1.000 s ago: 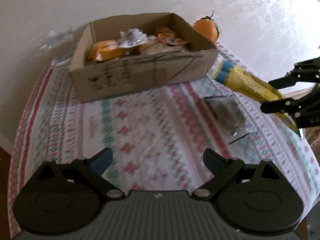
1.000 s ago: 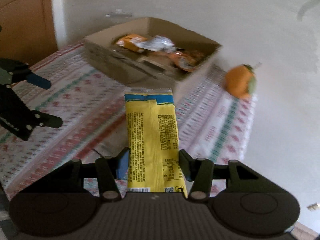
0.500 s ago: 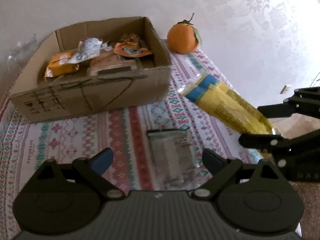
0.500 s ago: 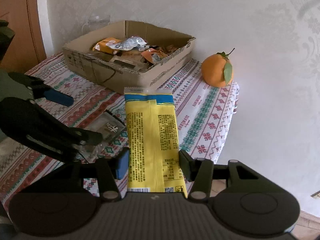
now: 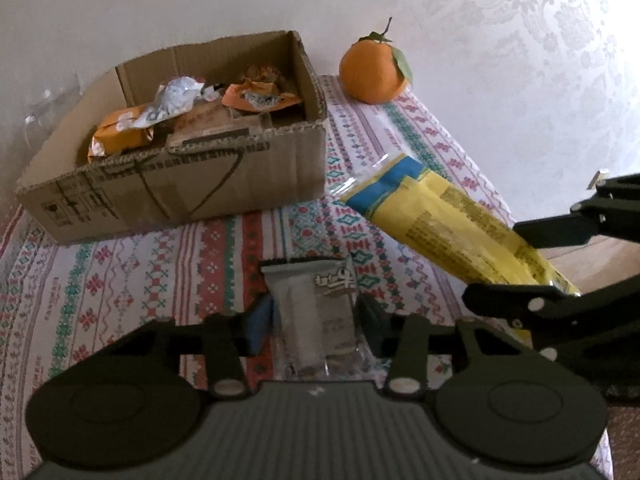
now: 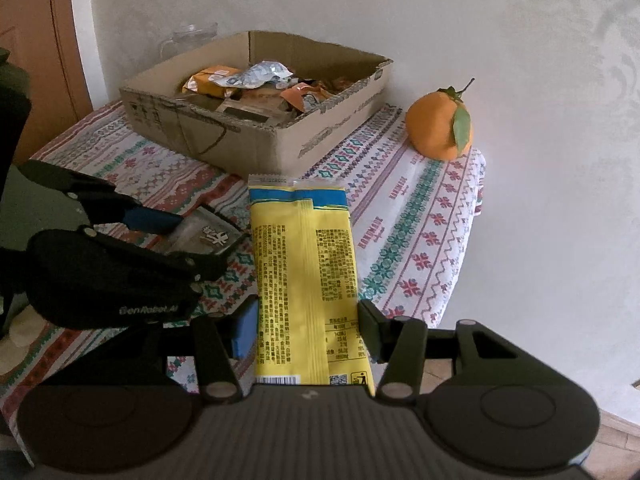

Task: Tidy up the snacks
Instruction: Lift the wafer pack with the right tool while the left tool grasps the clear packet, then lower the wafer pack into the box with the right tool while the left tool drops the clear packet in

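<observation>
A long yellow plastic snack packet carries a blue band at its far end and dense black print. The small grey foil snack wrapper bears white characters. The white woven tablecloth shows red, green and blue geometric stripes, beside a brown cardboard box and an orange fruit with a green leaf.

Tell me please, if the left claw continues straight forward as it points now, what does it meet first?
Probably the cardboard box: its front wall stands ahead of the left claw, which is shut on a grey snack packet. Only patterned tablecloth lies between. Depth is uncertain.
</observation>
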`<state>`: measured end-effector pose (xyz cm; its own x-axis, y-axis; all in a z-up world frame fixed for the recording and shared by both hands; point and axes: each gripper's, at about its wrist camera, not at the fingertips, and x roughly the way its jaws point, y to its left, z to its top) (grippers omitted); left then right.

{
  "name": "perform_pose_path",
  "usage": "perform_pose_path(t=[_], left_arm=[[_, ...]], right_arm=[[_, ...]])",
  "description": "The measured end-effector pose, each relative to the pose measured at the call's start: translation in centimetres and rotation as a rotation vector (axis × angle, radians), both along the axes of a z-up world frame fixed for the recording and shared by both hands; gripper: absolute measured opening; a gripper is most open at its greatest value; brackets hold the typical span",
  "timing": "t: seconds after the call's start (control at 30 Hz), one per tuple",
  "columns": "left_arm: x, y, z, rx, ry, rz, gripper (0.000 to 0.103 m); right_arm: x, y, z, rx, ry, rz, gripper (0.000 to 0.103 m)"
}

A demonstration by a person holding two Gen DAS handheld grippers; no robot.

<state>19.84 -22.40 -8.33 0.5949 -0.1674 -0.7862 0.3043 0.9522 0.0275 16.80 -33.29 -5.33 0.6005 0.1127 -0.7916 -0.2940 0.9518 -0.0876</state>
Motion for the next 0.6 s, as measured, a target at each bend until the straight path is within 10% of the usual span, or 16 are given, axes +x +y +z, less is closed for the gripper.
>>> perform_pose_path(t=[0.6], left_arm=[[-0.6, 4.8, 3.0, -0.024, -0.016, -0.019, 0.045]], right_arm=[[-0.6, 2.4, 1.6, 0.008, 0.002, 0.056, 0.058]])
